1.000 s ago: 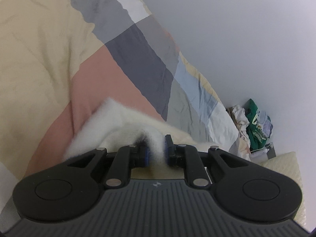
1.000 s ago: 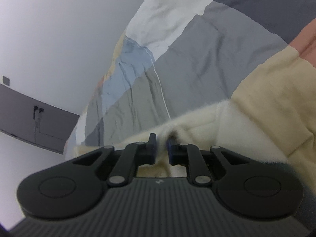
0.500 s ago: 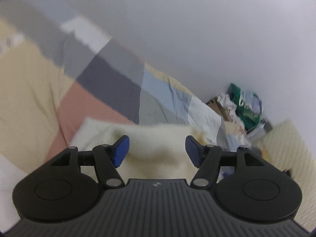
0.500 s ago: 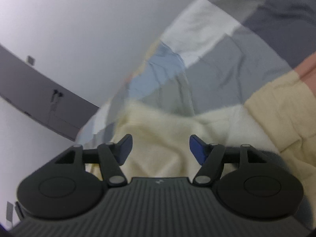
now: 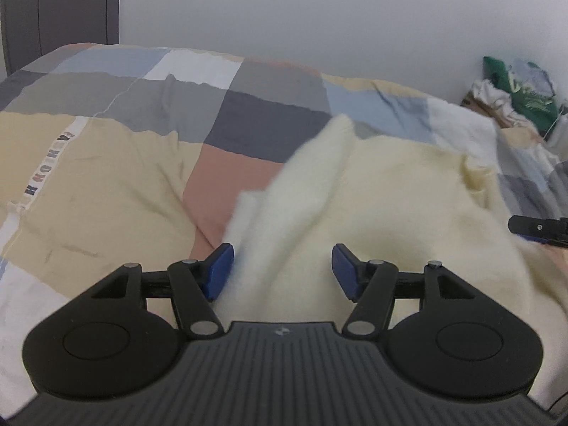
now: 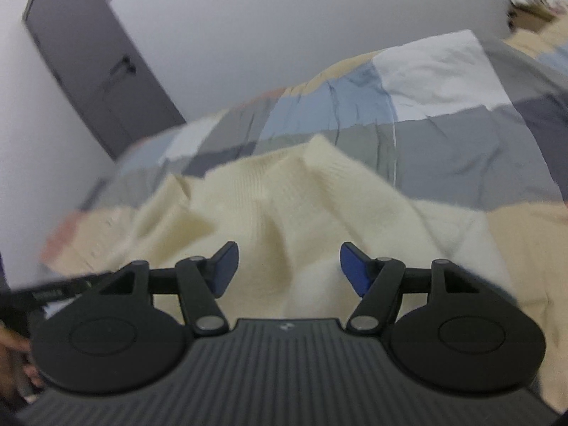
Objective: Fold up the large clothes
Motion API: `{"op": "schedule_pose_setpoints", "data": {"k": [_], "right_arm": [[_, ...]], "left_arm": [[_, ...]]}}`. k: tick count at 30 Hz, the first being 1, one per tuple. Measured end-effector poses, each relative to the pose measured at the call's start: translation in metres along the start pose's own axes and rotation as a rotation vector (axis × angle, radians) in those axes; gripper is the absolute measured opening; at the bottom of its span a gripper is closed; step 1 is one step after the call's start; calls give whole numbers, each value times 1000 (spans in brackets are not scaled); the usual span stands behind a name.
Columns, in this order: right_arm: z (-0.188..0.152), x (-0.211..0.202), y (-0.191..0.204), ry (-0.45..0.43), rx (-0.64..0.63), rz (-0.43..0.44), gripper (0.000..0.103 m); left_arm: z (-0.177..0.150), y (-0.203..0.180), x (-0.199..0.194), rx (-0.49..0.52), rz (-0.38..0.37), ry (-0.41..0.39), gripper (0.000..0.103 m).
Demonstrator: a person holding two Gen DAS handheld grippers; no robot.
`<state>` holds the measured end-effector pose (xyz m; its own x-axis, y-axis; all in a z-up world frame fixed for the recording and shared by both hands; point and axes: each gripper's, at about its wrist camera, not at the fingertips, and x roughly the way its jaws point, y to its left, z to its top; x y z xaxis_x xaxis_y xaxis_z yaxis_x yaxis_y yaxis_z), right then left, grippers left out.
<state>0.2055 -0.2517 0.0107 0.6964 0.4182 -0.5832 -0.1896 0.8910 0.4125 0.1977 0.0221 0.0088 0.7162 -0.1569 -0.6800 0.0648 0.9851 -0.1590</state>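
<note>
A cream knitted sweater (image 5: 390,195) lies rumpled on a patchwork bed cover (image 5: 124,163). My left gripper (image 5: 282,273) hovers open just above its near part, the blue pads wide apart and clear of the cloth. One edge of the sweater looks blurred near the left pad. In the right wrist view the same sweater (image 6: 277,195) spreads under my right gripper (image 6: 287,268), which is also open with nothing held. A black finger (image 5: 532,226) of the right gripper shows at the left view's right edge.
The bed cover (image 6: 443,135) runs back to a pale wall. A pile of clothes (image 5: 514,96) sits beyond the bed's far right corner. A dark grey door (image 6: 99,71) stands at the left. A person's hand (image 6: 14,348) shows at the lower left.
Both grippers were shut on pinches of the sweater and have opened and let it go. Both have rolled level and lifted back, and the sweater has dropped onto the bed.
</note>
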Motion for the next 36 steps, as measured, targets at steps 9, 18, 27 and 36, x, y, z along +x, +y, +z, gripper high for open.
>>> {"op": "schedule_pose_setpoints", "data": {"k": [9,18,27,36], "right_arm": [[3,45,4,54,-144,-118,34],[30,-8,-5,-196,-114,-158,13],[46,-30,-45,-333,-16,-208,8],[42,39,-54,-134,-45,-309,8]], "left_arm": [[4,4,23,-45,49,-9,20],[13,39,-16,-301,-73,-136,10],[17,55,-33,-411,-84,-213,9],[3,61,22,-401,36,-70,10]]}}
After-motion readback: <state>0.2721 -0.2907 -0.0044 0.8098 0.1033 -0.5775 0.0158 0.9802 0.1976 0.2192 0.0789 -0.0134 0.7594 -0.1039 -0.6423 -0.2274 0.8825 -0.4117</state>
